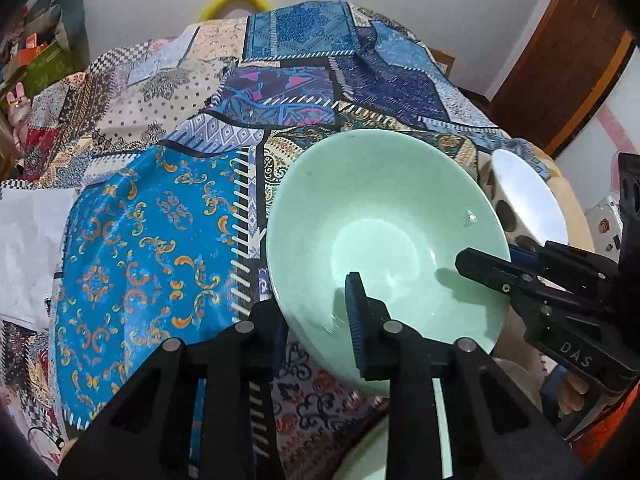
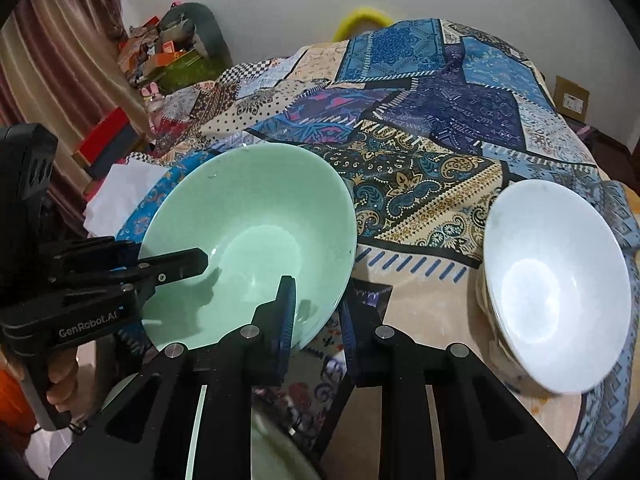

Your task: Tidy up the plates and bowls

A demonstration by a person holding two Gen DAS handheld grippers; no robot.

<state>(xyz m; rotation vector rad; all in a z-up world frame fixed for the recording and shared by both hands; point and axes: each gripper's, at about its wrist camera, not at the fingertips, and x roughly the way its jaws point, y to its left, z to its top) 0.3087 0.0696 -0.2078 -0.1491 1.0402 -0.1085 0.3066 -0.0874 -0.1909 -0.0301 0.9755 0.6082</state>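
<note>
The green bowl (image 1: 384, 236) is pinched at its near rim between the closed-down fingers of both the left gripper (image 1: 316, 320) and the right gripper (image 2: 320, 316), so it is best kept level and lowered together, clear of the white bowl (image 2: 556, 284) to the right gripper's right
</note>
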